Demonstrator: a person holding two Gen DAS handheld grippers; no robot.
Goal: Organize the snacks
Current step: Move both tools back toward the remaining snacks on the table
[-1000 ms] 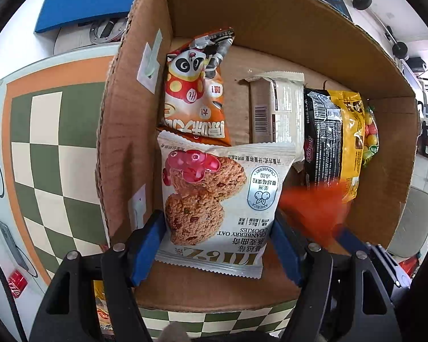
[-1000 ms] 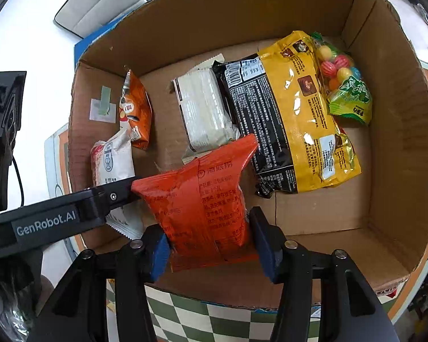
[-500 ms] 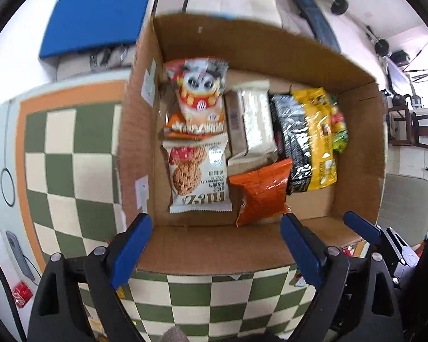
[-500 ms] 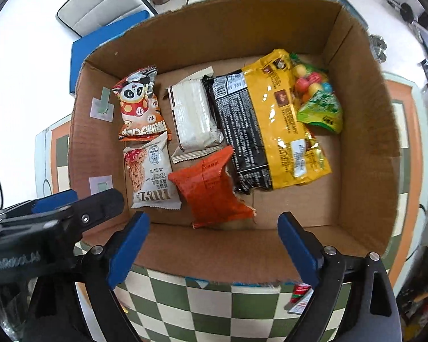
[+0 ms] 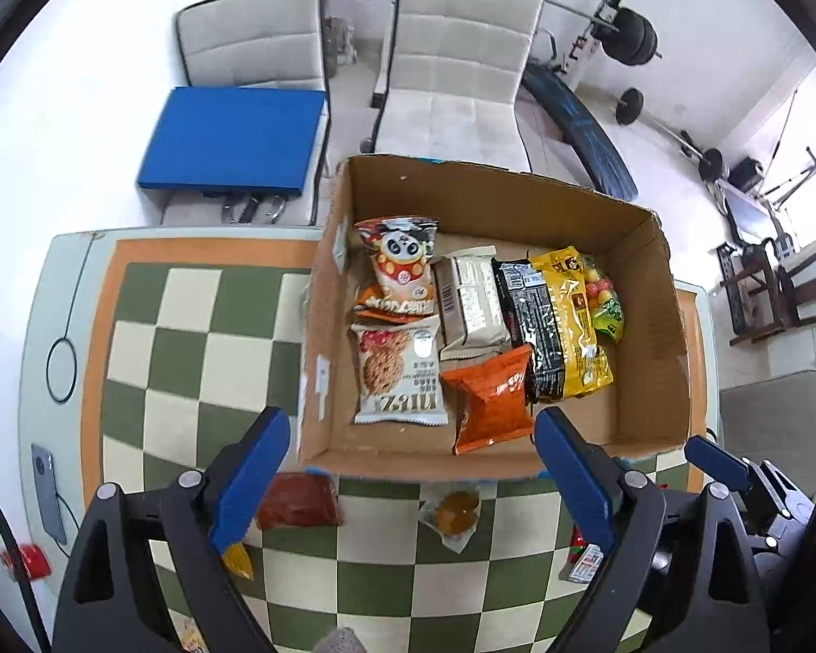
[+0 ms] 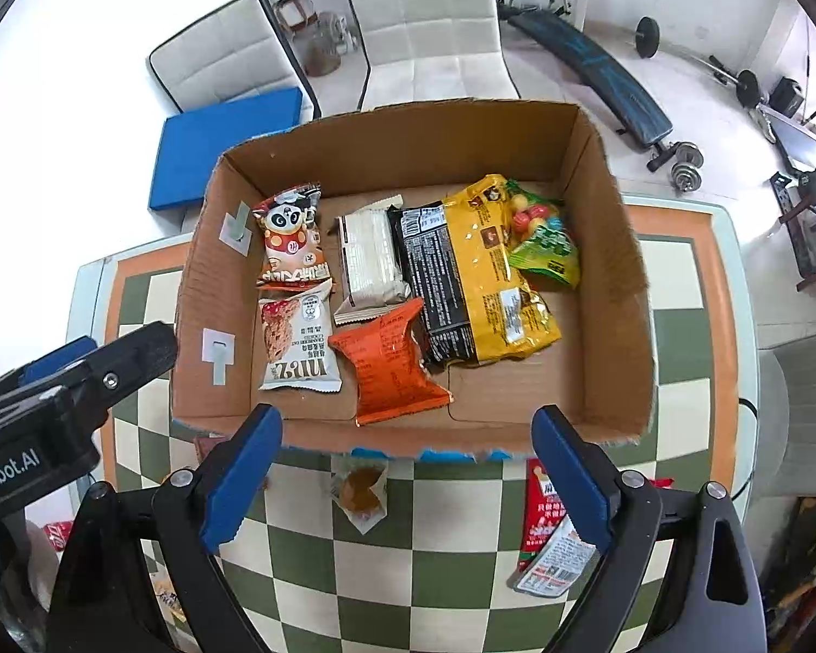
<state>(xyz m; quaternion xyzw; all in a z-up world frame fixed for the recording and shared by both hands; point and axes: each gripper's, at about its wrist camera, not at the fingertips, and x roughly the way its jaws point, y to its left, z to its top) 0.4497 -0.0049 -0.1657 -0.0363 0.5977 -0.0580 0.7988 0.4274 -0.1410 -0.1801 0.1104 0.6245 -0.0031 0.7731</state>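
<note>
A cardboard box (image 5: 647,381) (image 6: 614,294) sits on the checkered table and holds several snack packs: a cranberry cookie pack (image 5: 400,373) (image 6: 299,340), an orange pack (image 5: 492,397) (image 6: 391,362), a panda bag (image 5: 402,266) (image 6: 291,236), a beige pack (image 5: 473,299), a black-yellow bag (image 6: 473,272) and a candy bag (image 6: 546,239). My left gripper (image 5: 408,468) is open and empty, above the box's near wall. My right gripper (image 6: 405,462) is open and empty, also before the near wall. Loose snacks lie on the table: a dark red pack (image 5: 299,500), a clear-wrapped brown snack (image 5: 454,514) (image 6: 360,492) and a red-white pack (image 6: 549,533).
Two white chairs (image 5: 451,71), a blue cushion (image 5: 234,139) and gym weights (image 5: 631,32) stand beyond the table. A phone (image 5: 49,490) lies at the table's left edge. The left gripper's body (image 6: 54,397) shows at the left of the right wrist view.
Both grippers let go of their packs, the cookie pack and the orange pack, which now lie in the box. Both grippers pulled up and back, open.
</note>
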